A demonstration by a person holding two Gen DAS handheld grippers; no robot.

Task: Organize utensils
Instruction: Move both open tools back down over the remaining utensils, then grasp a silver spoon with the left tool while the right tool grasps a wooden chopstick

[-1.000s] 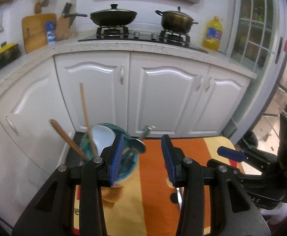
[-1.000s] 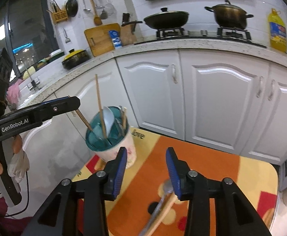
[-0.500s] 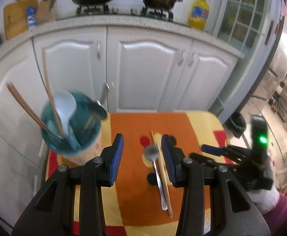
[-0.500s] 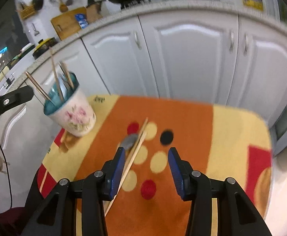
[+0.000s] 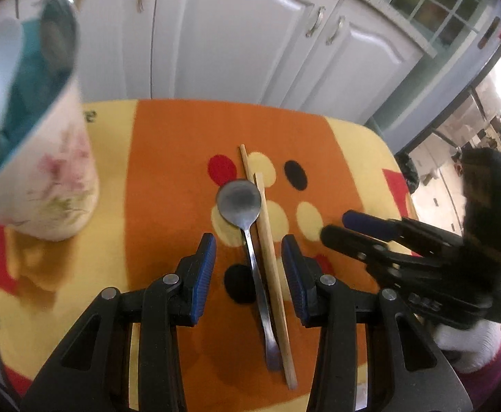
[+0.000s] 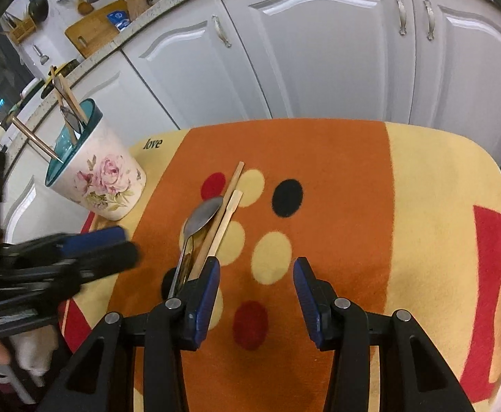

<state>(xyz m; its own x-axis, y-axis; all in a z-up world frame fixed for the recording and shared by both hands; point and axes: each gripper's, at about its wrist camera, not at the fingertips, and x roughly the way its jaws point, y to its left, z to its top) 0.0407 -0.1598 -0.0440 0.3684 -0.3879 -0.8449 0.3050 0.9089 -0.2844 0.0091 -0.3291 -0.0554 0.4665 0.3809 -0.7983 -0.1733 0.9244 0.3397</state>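
Left gripper [image 5: 248, 274] parted to a moderate gap, pads clear of everything, poised over the steel spoon [image 5: 247, 230] and the two chopsticks [image 5: 269, 240], which lie side by side, touching, on the orange band of the mat [image 5: 168, 171], framed between the blue pads. Right gripper [image 6: 256, 292] likewise partly spread and empty, over bare mat just right of the same spoon [image 6: 199, 221] and chopsticks [image 6: 221, 219], its left finger [image 6: 207, 295] covering their near ends. Floral holder [image 6: 99, 178] upright at the mat's left edge, already carrying several utensils.
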